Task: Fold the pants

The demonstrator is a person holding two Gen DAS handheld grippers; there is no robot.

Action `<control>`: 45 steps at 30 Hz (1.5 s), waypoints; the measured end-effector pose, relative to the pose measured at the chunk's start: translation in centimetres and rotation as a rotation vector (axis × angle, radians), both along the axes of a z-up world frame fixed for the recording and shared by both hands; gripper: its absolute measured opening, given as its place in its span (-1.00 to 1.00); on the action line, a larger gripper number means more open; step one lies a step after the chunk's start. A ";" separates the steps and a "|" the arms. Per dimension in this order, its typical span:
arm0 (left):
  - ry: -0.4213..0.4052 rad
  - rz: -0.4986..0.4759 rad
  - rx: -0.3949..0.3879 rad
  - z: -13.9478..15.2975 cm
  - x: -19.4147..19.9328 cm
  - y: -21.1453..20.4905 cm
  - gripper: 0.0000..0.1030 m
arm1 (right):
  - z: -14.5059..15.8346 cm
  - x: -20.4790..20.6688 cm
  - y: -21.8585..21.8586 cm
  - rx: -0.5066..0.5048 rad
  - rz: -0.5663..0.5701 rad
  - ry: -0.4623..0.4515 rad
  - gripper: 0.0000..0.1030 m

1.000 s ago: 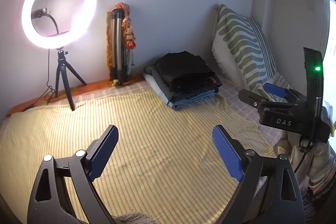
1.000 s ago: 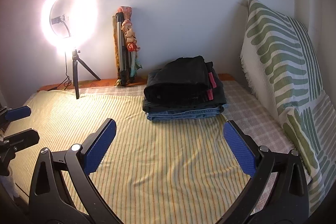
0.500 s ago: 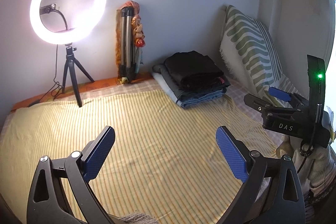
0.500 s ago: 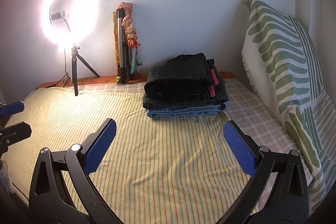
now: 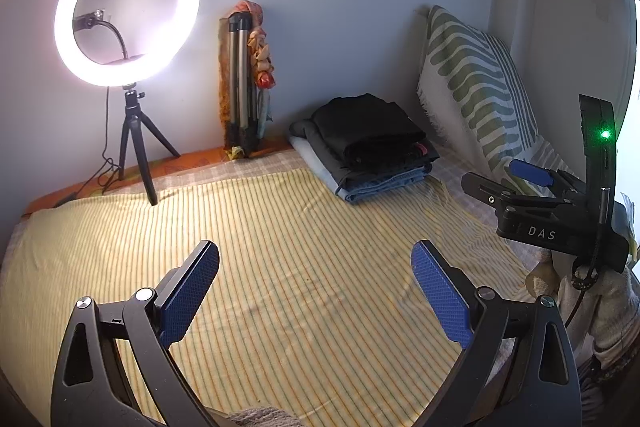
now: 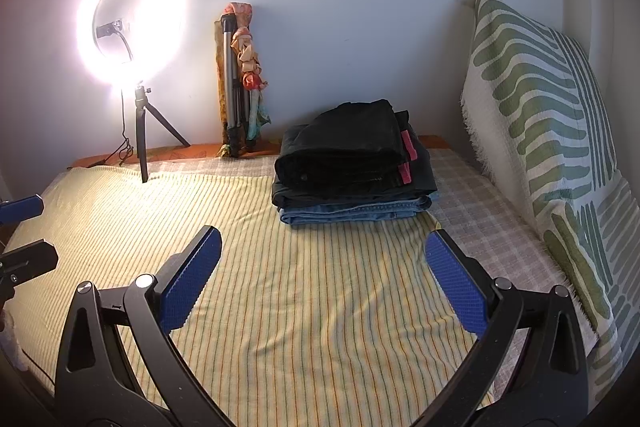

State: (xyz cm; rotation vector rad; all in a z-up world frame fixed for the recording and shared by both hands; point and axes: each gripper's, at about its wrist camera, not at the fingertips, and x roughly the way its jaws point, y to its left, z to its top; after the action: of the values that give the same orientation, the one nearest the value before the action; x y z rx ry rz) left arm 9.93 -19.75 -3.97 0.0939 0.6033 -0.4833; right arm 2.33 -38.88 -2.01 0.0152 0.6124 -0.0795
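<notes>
Left wrist view shows you have pulled back and swung slightly: the ring light (image 5: 127,11) and the stack of folded pants (image 5: 366,147) sit further right in frame than a second ago. Nothing on the striped sheet (image 5: 280,247) has been touched, so folding looks finished or not begun. Your left gripper (image 5: 316,291) and right gripper (image 6: 324,277) both hover level over the sheet, jaws spread wide and empty, well apart from the stack near the wall.

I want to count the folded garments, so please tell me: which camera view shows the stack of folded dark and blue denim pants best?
The right wrist view shows the stack of folded dark and blue denim pants best: near centre, layered front edges and pink labels clear. In the left wrist view the stack sits at an angle, its layers harder to separate.
</notes>
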 end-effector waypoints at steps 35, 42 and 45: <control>-0.005 -0.019 0.007 0.2 -0.3 -0.3 0.88 | -0.5 0.1 -0.2 -0.005 0.012 0.012 1.00; 0.007 -0.020 0.004 0.0 -0.1 -0.1 0.88 | -0.7 0.1 -0.2 -0.006 0.015 0.015 1.00; 0.003 -0.021 0.011 -0.1 -0.1 -0.2 0.88 | -0.9 0.1 -0.3 -0.005 0.016 0.018 1.00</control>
State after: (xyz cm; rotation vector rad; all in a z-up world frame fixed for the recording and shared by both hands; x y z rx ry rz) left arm 9.79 -19.92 -4.06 0.1100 0.6081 -0.5009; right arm 2.43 -39.17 -2.89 0.0049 0.6301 -0.0659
